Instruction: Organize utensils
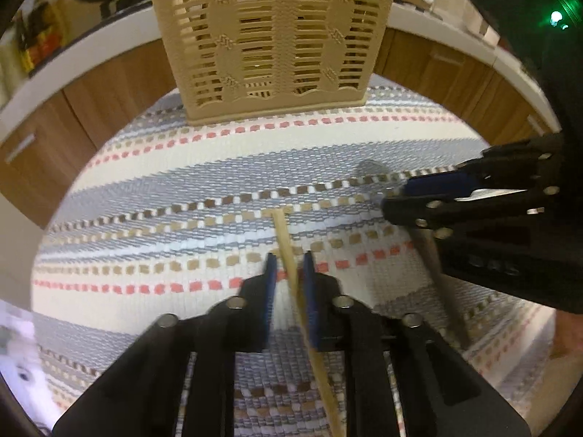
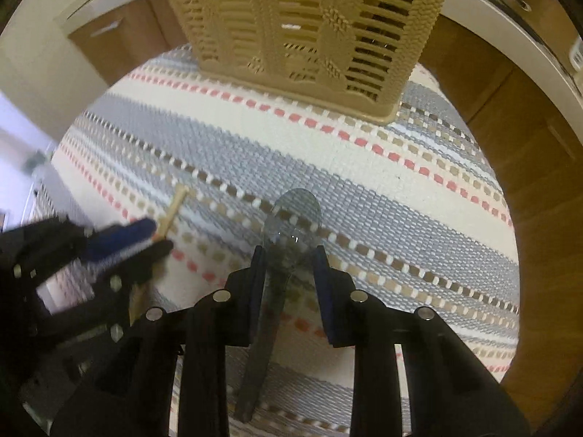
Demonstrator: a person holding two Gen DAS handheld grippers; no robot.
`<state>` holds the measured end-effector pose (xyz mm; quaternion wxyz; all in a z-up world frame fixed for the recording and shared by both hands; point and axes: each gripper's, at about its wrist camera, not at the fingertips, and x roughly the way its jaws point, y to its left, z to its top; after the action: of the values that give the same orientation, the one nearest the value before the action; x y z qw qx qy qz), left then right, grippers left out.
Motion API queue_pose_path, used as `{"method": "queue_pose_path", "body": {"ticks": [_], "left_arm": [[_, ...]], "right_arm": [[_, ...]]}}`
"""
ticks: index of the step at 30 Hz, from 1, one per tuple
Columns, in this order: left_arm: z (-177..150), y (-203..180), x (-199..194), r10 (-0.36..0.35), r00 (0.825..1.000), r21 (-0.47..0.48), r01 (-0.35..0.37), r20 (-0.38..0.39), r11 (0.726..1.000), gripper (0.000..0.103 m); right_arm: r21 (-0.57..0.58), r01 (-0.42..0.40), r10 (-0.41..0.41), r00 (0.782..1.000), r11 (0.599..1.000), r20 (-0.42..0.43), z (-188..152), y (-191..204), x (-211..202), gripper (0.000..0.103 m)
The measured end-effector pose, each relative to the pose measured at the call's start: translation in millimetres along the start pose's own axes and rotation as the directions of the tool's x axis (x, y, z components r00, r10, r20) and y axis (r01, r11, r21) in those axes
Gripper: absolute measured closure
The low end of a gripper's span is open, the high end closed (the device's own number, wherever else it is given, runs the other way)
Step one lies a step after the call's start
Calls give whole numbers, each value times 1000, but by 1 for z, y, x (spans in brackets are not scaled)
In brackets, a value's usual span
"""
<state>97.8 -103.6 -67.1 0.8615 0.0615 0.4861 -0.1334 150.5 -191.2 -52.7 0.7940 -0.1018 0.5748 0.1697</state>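
Observation:
A thin wooden stick [image 1: 288, 251] lies on the striped mat [image 1: 182, 167], running between the pads of my left gripper [image 1: 289, 264], which is open around it. It also shows in the right wrist view [image 2: 173, 211]. A clear plastic spoon [image 2: 288, 225] lies on the mat between the pads of my right gripper [image 2: 289, 258], which is open around its neck. In the left wrist view the right gripper [image 1: 393, 195] is at the right over the spoon [image 1: 433, 255]. A beige slatted basket [image 1: 273, 36] stands at the mat's far edge.
Wooden cabinets [image 1: 47, 138] with a white countertop [image 1: 83, 51] ring the mat behind the basket [image 2: 309, 29]. The left gripper [image 2: 160, 236] sits at the left in the right wrist view. Open mat [image 2: 400, 189] lies between the grippers and the basket.

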Motion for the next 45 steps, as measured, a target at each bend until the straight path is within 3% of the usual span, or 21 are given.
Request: {"method": "queue_pose_path", "body": {"ticks": [6,9,14,16,20,23,24,25,28,30,34,38,41,45], "left_arm": [[1,34,-3,-57,997,-188,64,44,980,99],[-2,57,-2,-113,993,-293,121,45,948,99],[9,74,3,-201,980,-301,191,-2,934,95],[14,80,6,-229,973,-289,211,-27,934,94],[28,74,12,-184,978,-191,164,-94,968,94],[35,57,14,-100,986,-72,91,-135,993,94],[37,52,15,-73,987,-34,69,-145,997,94],[40,44,17,-55,987,-10,54,-153,998,94],[44,34,20,-7,987,48,14,-160,999,97],[45,32,20,3,990,53,4,-142,999,98],[42,39,10,-77,994,-27,75,-73,997,99],[42,47,-19,-114,992,-72,118,52,990,99],[49,51,-44,-133,979,-89,148,154,985,99],[56,56,-79,-155,938,-109,197,310,974,99]], "right_arm": [[77,-49,49,999,996,-1,-4,-16,-3,79],[153,-99,102,995,983,-15,0,-29,-3,79],[218,-146,163,985,965,-60,8,-40,-6,73],[225,-173,193,979,959,-72,14,-38,-3,58],[223,-116,140,985,968,-97,14,-29,0,55],[187,-46,67,992,981,-107,21,-12,8,62],[170,-5,24,994,985,-108,21,-10,7,73],[155,14,3,994,988,-108,21,-8,7,75],[140,17,-4,996,990,-94,17,-7,6,76],[141,11,0,997,990,-78,15,-8,5,76],[147,-27,32,999,989,-30,5,-12,-8,76],[132,-28,23,999,991,41,-3,-14,-28,76],[142,-84,68,991,986,111,-11,-23,-48,76],[136,-159,124,964,978,237,-22,-29,-83,79]]}}
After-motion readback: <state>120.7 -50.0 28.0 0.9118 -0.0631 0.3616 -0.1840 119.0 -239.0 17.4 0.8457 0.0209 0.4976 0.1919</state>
